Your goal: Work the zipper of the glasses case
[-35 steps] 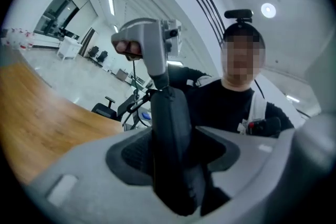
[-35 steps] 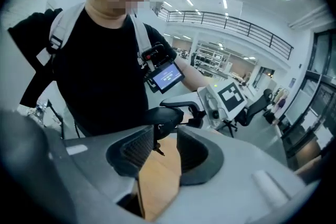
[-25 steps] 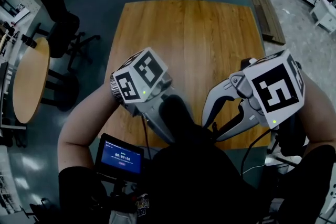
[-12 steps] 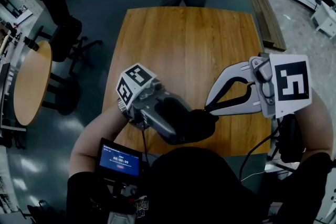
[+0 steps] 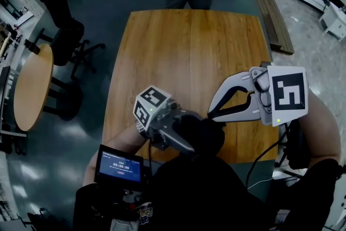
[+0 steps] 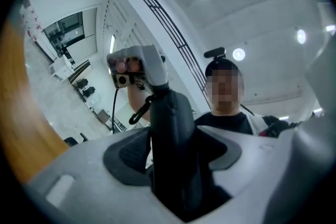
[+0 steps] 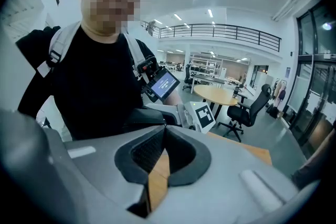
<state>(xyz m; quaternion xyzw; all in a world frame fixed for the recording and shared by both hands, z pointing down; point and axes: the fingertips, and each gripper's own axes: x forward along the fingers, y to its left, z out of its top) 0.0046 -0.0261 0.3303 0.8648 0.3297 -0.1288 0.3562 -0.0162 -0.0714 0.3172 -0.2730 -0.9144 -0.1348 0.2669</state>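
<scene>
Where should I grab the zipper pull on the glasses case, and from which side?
I'd grip the black loop pull by its free lower end. It dangles clear of the glasses case beside its narrow top end, so come from the side it hangs on, pinching across the loop.

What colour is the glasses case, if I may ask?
The glasses case is black; left gripper view shows it best.
</scene>
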